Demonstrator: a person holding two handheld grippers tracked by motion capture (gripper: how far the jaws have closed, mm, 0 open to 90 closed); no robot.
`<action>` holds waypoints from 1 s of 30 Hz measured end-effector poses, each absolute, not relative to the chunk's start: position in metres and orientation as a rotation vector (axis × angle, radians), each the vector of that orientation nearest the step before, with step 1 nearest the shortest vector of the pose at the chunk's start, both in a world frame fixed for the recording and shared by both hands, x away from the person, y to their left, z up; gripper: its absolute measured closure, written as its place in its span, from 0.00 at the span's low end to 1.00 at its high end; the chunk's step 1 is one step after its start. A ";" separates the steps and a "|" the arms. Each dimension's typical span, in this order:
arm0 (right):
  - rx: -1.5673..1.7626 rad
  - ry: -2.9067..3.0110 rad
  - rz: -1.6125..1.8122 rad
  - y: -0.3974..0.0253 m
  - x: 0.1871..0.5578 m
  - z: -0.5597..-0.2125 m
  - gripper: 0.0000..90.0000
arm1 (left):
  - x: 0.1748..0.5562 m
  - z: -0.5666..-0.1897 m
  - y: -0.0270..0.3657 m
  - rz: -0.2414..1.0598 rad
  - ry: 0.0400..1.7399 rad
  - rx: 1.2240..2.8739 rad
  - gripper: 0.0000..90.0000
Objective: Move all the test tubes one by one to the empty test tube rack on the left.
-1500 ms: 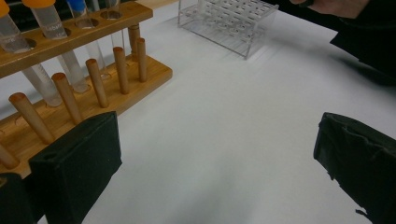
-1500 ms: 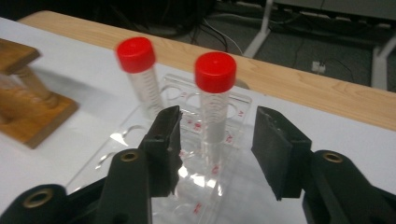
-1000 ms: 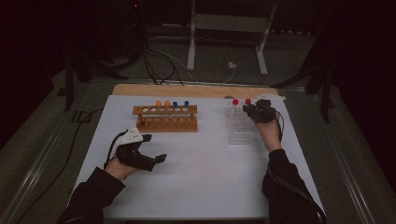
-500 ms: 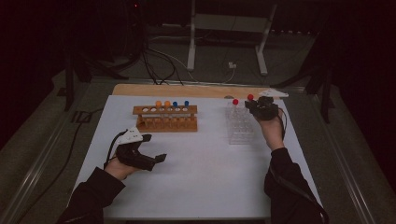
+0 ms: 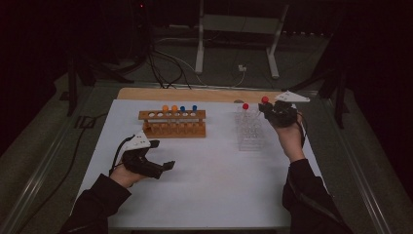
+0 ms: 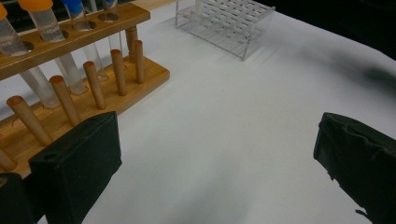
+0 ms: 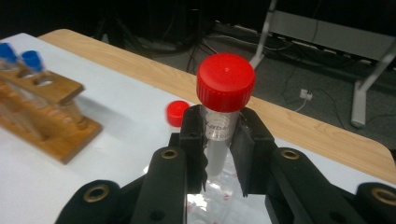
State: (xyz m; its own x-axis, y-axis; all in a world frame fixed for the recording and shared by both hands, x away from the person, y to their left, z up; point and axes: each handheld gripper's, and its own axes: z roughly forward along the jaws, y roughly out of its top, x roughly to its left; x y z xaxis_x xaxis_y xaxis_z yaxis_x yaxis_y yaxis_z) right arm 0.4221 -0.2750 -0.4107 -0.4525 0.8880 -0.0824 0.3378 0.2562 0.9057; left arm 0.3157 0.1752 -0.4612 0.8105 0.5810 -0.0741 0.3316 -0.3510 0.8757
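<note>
A dim room with darkness at the upper edges of the frame. A white tabletop (image 5: 209, 195) with a pale wooden far edge (image 5: 195, 93) fills the centre. Beyond it, dark cables (image 5: 163, 68) trail across grey floor (image 5: 224, 73) beside a white metal stand (image 5: 238, 29).

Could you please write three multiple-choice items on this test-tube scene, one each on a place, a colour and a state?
1. Where does the wooden rack stand relative to the clear rack?
A. to its left, high view
B. to its right
C. on top

2. What colour is the cap of the tube in the right tool?
A. blue
B. orange
C. red

3. How is the left tool?
A. shut on a tube
B. open and empty
C. gripping the rack

Answers: 1 A, the racks stand apart side by side; 2 C, red cap above the jaws; 3 B, bare tabletop between its jaws.
</note>
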 end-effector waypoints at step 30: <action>0.919 2.151 1.292 -0.210 0.343 -0.433 0.83 | 0.313 -0.446 0.147 0.263 0.586 2.009 0.02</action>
